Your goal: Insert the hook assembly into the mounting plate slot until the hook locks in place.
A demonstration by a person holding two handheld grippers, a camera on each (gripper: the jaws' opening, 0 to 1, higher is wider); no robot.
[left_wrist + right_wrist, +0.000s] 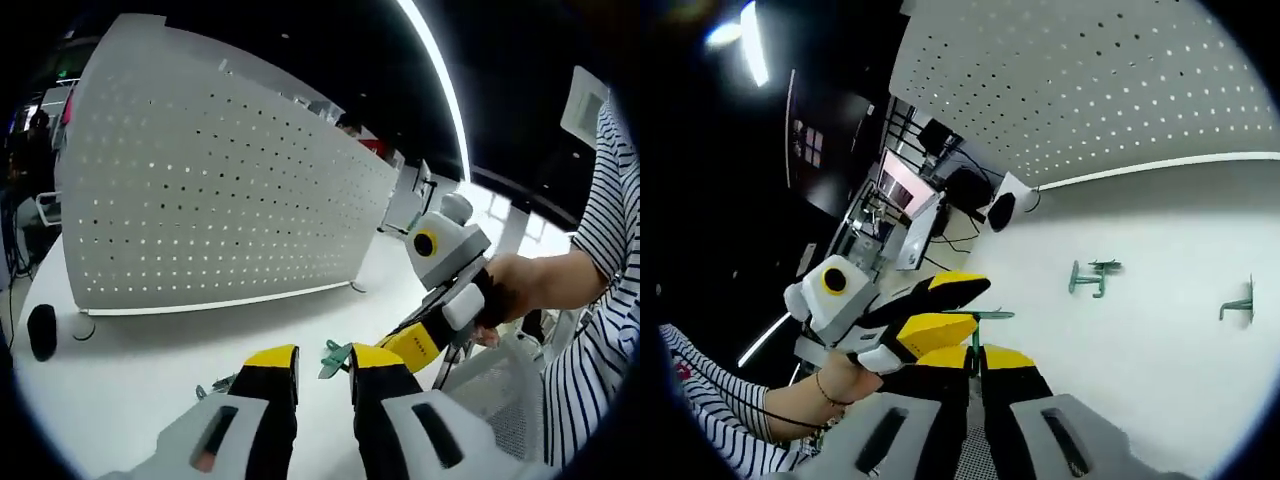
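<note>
The white perforated mounting plate (pixel 220 190) stands upright on the white table (pixel 150 370) and also spans the top of the right gripper view (pixel 1090 80). My right gripper (pixel 977 356) is shut on a thin green hook (pixel 976 328). In the left gripper view that green hook (pixel 334 358) pokes out of the right gripper (pixel 405 348), just ahead of my open left gripper (pixel 325 362). From the right gripper view, the left gripper (pixel 962 303) has its yellow jaws spread beside the held hook. A loose hook (pixel 214 386) lies by my left jaw.
Two more green hooks (pixel 1090 275) (pixel 1240 302) lie on the table in front of the plate. A black object (pixel 42 330) sits near the plate's foot. A white mesh basket (pixel 500 390) is at the lower right, beside a person's striped sleeve (pixel 610 250).
</note>
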